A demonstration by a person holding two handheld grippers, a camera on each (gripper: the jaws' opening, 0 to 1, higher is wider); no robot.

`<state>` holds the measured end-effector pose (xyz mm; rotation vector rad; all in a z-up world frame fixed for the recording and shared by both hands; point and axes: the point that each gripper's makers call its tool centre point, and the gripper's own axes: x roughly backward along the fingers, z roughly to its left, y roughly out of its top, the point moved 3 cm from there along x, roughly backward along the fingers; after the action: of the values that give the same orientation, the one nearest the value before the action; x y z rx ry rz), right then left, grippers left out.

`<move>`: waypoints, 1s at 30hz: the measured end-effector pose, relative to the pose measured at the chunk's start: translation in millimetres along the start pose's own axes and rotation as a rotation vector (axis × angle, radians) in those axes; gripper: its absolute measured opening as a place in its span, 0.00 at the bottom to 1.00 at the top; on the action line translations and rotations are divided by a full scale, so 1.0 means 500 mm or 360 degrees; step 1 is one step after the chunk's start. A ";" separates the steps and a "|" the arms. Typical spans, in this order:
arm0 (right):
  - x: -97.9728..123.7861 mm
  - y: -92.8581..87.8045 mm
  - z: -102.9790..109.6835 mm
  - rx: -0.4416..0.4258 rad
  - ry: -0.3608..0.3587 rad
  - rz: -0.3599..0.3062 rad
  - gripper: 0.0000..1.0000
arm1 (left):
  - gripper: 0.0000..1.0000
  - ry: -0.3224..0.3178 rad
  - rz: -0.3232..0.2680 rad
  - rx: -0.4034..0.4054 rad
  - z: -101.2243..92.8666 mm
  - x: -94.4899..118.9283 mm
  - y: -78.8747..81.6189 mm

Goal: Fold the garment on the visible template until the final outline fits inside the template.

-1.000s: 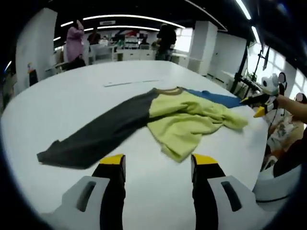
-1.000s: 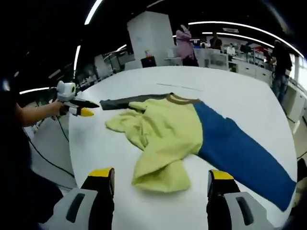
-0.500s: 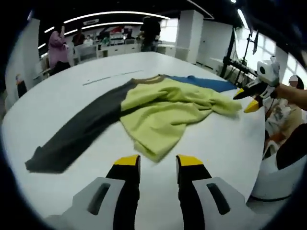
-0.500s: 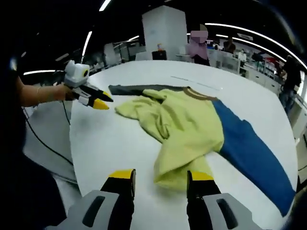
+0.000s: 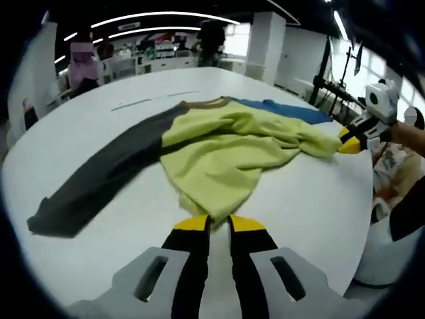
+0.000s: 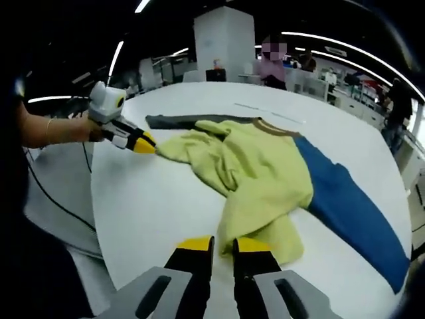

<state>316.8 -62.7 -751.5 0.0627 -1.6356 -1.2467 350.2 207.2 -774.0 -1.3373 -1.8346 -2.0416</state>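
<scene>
Yellow shirt (image 5: 226, 156) pinched at two corners
Both jaw pairs have just closed: left gripper (image 5: 218, 222) and right gripper (image 6: 222, 243) clamp hem, frame bottom; folding can begin

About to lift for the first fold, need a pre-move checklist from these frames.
1. Left tool at the yellow hem, jaws nearly together; firm bite: cannot tell.
2. Right tool at the hem's other end, jaws nearly together; firm bite: cannot tell.
3. Garment fully on the table, grey sleeve and blue sleeve included: ok.
4. Yellow body flat: not ok, bunched and wrinkled.
5. Template outline located: cannot tell.
</scene>
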 end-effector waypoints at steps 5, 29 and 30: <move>0.006 0.011 0.002 -0.0014 0.0018 -0.0037 0.00 | 0.00 0.0021 0.0001 0.0008 0.002 -0.004 0.000; 0.057 0.124 -0.164 -0.0153 -0.0209 -0.0254 0.00 | 0.00 -0.0001 -0.0243 0.0120 0.050 0.034 0.168; 0.054 0.123 -0.174 -0.0183 -0.0226 -0.0244 0.00 | 0.00 0.0015 -0.0238 0.0109 0.056 0.023 0.175</move>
<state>398.4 -108.9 -694.4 0.0290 -1.7025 -1.4893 409.3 212.0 -702.6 -1.2052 -2.0378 -2.0282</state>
